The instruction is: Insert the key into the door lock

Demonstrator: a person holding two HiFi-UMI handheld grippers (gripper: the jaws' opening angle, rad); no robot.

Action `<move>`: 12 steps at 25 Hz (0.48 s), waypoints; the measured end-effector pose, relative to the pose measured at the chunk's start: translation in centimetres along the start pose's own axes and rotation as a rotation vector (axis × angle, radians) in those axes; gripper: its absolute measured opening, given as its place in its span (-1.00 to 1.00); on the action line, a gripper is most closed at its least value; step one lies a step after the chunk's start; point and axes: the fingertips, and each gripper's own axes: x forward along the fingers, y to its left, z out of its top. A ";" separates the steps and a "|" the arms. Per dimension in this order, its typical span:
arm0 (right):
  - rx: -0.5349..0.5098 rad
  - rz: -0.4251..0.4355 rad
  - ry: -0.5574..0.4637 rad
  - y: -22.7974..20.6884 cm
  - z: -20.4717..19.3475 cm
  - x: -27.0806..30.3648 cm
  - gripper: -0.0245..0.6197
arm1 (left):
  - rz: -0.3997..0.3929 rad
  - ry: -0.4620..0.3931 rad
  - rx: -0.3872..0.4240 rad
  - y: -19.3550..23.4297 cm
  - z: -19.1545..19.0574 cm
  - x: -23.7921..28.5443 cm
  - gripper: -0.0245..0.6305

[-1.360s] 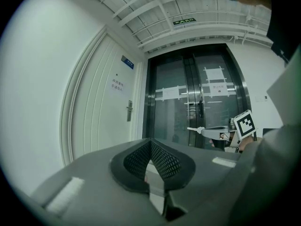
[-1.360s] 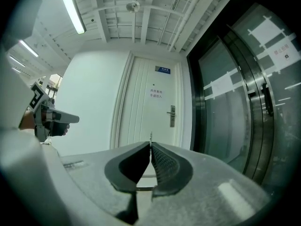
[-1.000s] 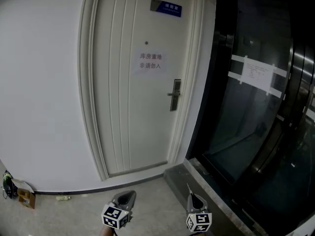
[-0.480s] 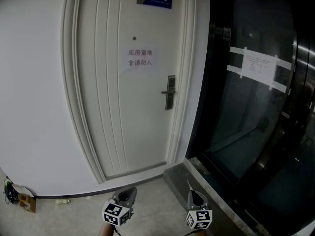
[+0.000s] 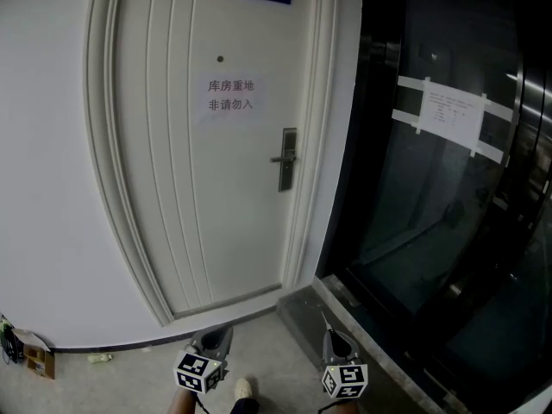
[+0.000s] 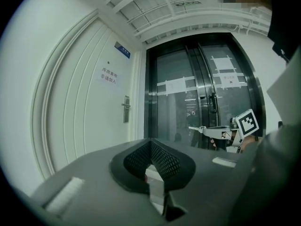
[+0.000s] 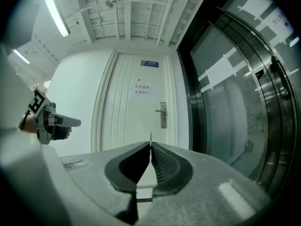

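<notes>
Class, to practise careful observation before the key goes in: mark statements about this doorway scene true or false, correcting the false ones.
1. The white panelled door is closed. True.
2. Its silver lever handle sits near the door's left edge. False: it is near the right edge.
3. The right hand-held gripper pinches a thin metal key. True.
4. The key is already inserted in the door. False: the key and its gripper are well short of the door.
5. A white paper sheet is taped across the dark glass doors. True.
</notes>
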 end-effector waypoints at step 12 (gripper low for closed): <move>0.014 -0.023 -0.008 -2.5 0.8 8.7 -0.89 | -0.049 -0.009 -0.003 4.9 1.3 9.5 -0.92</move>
